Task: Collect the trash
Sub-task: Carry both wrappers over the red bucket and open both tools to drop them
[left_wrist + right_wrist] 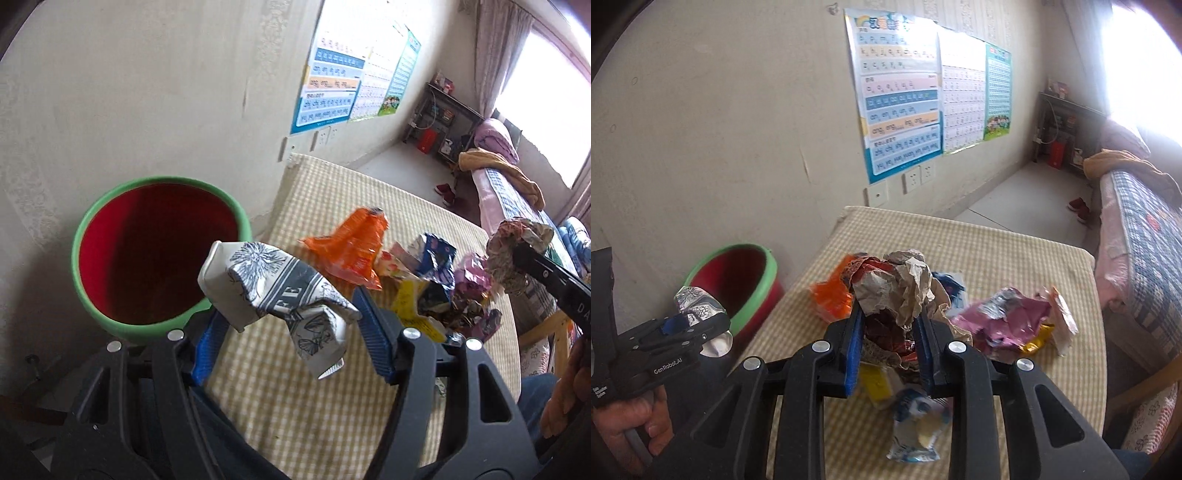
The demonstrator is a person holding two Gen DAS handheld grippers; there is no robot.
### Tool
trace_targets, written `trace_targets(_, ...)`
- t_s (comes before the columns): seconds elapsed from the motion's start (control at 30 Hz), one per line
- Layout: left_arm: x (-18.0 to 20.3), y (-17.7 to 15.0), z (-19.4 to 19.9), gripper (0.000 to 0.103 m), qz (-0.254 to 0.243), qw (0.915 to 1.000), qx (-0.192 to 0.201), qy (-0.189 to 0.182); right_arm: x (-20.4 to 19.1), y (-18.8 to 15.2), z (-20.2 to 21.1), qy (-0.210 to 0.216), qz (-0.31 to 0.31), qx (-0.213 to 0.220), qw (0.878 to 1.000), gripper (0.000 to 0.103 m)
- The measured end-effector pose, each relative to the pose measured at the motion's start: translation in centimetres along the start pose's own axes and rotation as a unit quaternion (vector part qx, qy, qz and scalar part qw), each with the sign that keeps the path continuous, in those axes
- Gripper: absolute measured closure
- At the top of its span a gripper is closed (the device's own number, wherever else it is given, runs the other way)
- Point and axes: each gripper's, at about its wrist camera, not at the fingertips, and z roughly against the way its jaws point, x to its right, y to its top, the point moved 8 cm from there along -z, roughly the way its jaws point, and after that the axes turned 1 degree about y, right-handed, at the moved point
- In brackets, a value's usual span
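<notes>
The left gripper (291,314) pinches a crumpled white-and-grey printed carton (273,284), held off the checked tablecloth (295,406) with the green-rimmed red bin (159,254) at ten o'clock. The right gripper (890,325) clamps a wad of brown crumpled paper (905,288), above the wrapper pile (1004,321) at three o'clock.

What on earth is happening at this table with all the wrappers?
A person is clearing trash with a hand-held tool in each hand. The left tool grips a crumpled blue-and-white carton, lifted near the green-rimmed red bin beside the table. The right tool is clamped on a wad of brown paper. More wrappers, including an orange one, lie on the checked tablecloth.
</notes>
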Motion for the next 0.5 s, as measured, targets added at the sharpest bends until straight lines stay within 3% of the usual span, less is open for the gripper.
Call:
trace_targets(0.27,-8.4,3.4,1.1,0.039,0.048,0.9979,0.023,0.037,-9.7,3.0,-4.3,0.080,0.054,-0.010,0.995,0.078)
trace_targets(0.5,-13.9,4.9,1.5,0.039,0.074,0.9965,0.023,0.030,-17.2,4.3,-8.5,0.135,0.086,-0.032,0.987,0.077)
